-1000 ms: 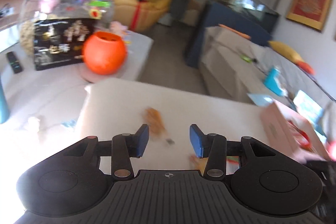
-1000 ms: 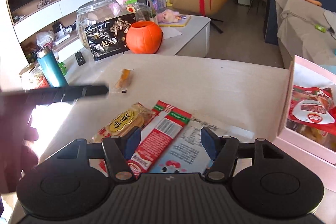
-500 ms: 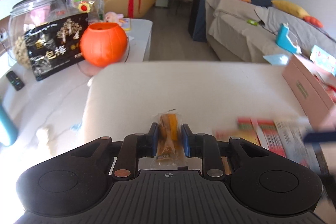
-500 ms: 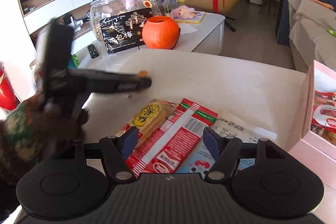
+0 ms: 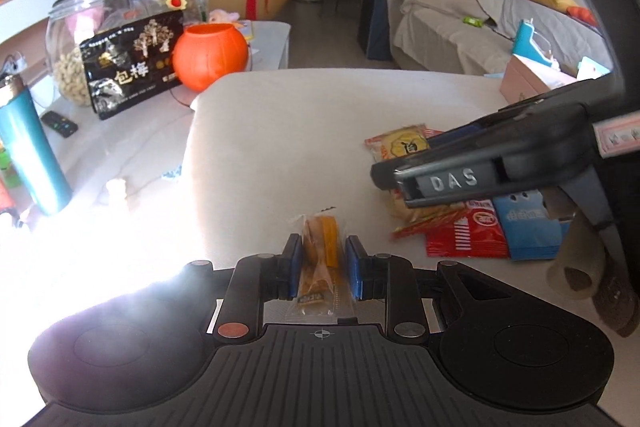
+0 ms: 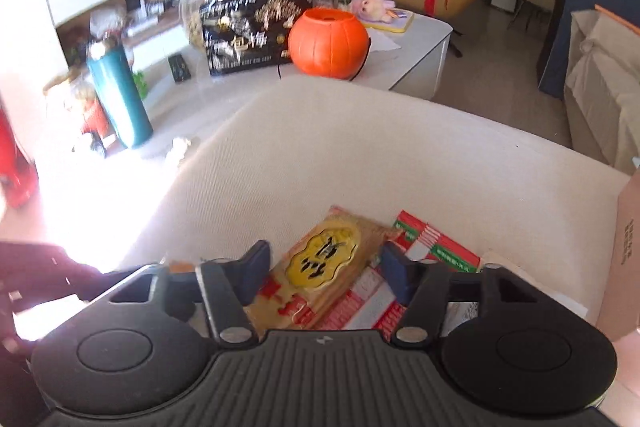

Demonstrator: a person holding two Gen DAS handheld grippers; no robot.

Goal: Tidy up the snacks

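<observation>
On the cream table [image 6: 360,147], my left gripper [image 5: 320,263] is shut on a small clear packet with an orange snack [image 5: 320,239], which lies lengthwise between the blue pads. My right gripper [image 6: 326,259] straddles a yellow-labelled cake packet [image 6: 344,231]. Its jaws are closing and the pads stand close beside the packet's edges. That packet lies on a red and green packet [image 6: 436,247]. A blue packet [image 5: 524,227] sits beside them. The pink box [image 6: 624,255] stands at the right edge.
Behind the table, a white side table holds an orange pumpkin bucket [image 5: 210,55], a black snack bag [image 5: 132,67], a glass jar [image 5: 72,27] and a teal bottle [image 5: 28,147]. A covered sofa [image 5: 460,27] is at the far right. Strong glare washes out the left.
My left gripper moved onto the small orange packet and shut on it. My right gripper came forward over the yellow cake packet and its jaws narrowed around it.
</observation>
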